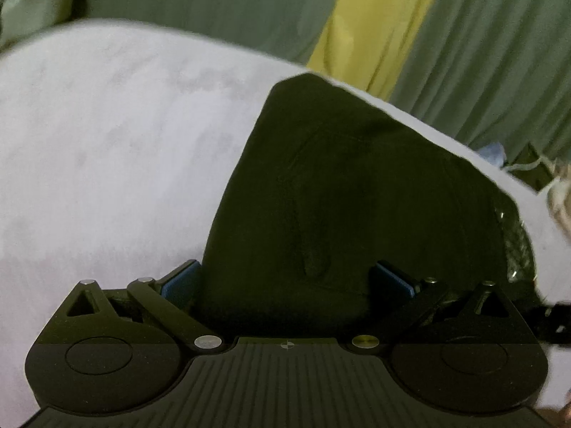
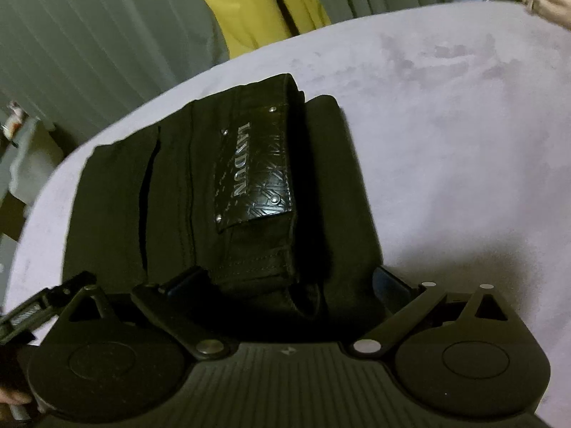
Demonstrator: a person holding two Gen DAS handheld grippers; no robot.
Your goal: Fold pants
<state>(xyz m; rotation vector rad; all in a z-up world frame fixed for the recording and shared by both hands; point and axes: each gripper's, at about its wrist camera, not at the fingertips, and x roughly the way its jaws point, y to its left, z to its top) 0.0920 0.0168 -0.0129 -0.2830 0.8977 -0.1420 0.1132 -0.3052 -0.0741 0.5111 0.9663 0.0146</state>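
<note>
Now: folded black pants lying on pale lilac sheet, leather label facing up, waistband toward near edge. Right gripper spread wide, released, straddling waistband. Left gripper likewise released, fingers apart astride dark cloth. Green curtain behind.

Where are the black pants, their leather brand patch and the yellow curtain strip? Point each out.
black pants (image 1: 321,196): left wrist view, middle of the folded fabric.
leather brand patch (image 2: 255,167): right wrist view, centre of the embossed patch near the lettering.
yellow curtain strip (image 1: 378,25): left wrist view, mid-strip behind the bed.
</note>
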